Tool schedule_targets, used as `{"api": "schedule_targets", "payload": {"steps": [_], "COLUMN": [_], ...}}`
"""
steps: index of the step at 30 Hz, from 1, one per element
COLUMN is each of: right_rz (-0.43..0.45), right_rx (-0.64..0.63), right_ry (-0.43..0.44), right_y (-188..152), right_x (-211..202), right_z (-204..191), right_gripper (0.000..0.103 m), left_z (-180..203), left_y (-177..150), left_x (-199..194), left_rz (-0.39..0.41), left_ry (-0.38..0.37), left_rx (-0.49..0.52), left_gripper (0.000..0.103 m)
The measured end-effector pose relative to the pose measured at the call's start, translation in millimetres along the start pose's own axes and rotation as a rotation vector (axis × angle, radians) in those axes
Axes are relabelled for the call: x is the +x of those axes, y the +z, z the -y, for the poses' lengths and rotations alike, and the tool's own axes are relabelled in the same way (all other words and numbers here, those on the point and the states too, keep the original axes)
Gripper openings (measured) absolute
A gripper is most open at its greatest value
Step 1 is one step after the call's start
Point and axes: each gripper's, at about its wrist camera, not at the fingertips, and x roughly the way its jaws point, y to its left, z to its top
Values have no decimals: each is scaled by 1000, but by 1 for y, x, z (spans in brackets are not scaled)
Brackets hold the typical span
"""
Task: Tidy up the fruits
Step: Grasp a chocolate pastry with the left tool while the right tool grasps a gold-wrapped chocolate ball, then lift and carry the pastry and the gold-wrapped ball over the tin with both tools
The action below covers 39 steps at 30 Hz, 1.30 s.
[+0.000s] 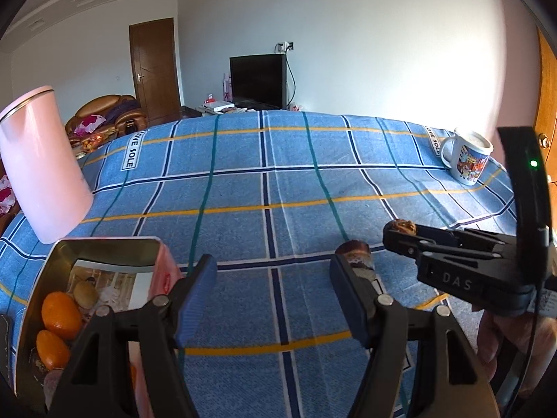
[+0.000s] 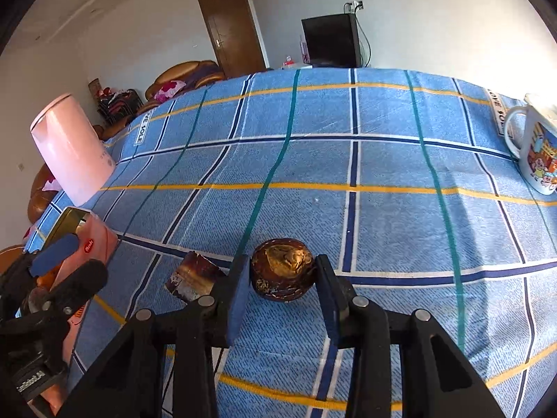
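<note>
Sitting on the checked cloth, the brown fruit is grasped between the right gripper's pads.

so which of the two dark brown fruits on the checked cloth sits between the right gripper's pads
The round, gold-mottled dark brown fruit, flanked by the right gripper. The flatter brown piece lies outside, to its left.

Left hand-held gripper hangs open over the checked cloth, beside the fruit tin.

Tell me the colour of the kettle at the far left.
The kettle is pale pink, with a thin dark band near its top; the right wrist view shows it best.
</note>
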Motion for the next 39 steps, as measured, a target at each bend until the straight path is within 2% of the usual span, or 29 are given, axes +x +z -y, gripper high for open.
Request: {"api": "schedule_targets", "payload": {"steps": [8, 16, 18, 19, 20, 21, 27, 39], "right_rz": [170, 236, 233, 234, 237, 241, 255, 323], "right_rx": [23, 91, 99, 101, 102, 102, 89, 36], "right_ry": [-88, -52, -48, -44, -40, -41, -35, -12], "right_y": [-15, -18, -17, -17, -18, -18, -20, -23], "right_x": [-49, -61, -59, -60, -60, -61, -63, -74], "right_z": [14, 29, 30, 30, 30, 30, 28, 19], "right_gripper": [39, 40, 40, 40, 40, 40, 40, 40], "left_z": [36, 57, 63, 64, 63, 64, 57, 50], "left_y": [5, 9, 9, 9, 10, 10, 9, 10], "left_x": [33, 52, 60, 64, 66, 67, 62, 30], "left_rz": [-78, -138, -178, -194, -204, -210, -193, -38], "left_ry": [-64, -117, -137, -153, -170, -181, -173, -117], "left_rx": [36, 59, 67, 58, 44, 41, 20, 26], "left_gripper": [72, 71, 67, 62, 55, 44, 43, 43]}}
